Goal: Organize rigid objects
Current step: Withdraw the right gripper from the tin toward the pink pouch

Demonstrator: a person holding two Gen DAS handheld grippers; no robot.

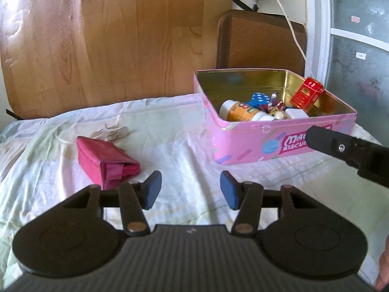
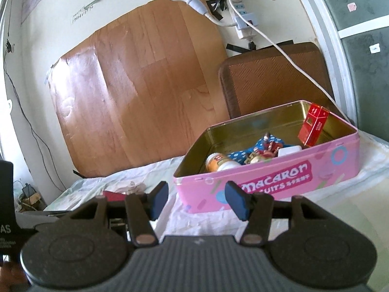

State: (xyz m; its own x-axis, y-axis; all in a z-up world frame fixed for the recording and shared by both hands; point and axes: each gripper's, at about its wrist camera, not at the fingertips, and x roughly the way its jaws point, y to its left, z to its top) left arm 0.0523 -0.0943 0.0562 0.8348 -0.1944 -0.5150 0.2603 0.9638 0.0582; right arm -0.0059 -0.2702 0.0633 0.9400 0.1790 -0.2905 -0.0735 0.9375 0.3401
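An open pink biscuit tin (image 1: pixel 279 146) (image 2: pixel 291 177) stands on the pale sheet. Inside lie an orange-labelled bottle (image 1: pixel 243 114) (image 2: pixel 218 164), a blue dotted item (image 1: pixel 259 98), a small figurine, a white block (image 1: pixel 295 114) and a red carton (image 1: pixel 306 93) (image 2: pixel 313 126) leaning in the far right corner. A magenta folded pouch (image 1: pixel 107 160) lies on the sheet left of the tin. My left gripper (image 1: pixel 190 189) hangs open over the sheet between pouch and tin, holding nothing. My right gripper (image 2: pixel 197 200) is open and holds nothing, in front of the tin's near left corner.
A wood-pattern board (image 1: pixel 109 48) leans on the wall behind the bed, with a brown mat (image 1: pixel 260 41) beside it. A power strip and white cable (image 2: pixel 279 46) hang above the tin. Crumpled paper (image 1: pixel 111 131) lies behind the pouch. A black device (image 2: pixel 6 194) stands at far left.
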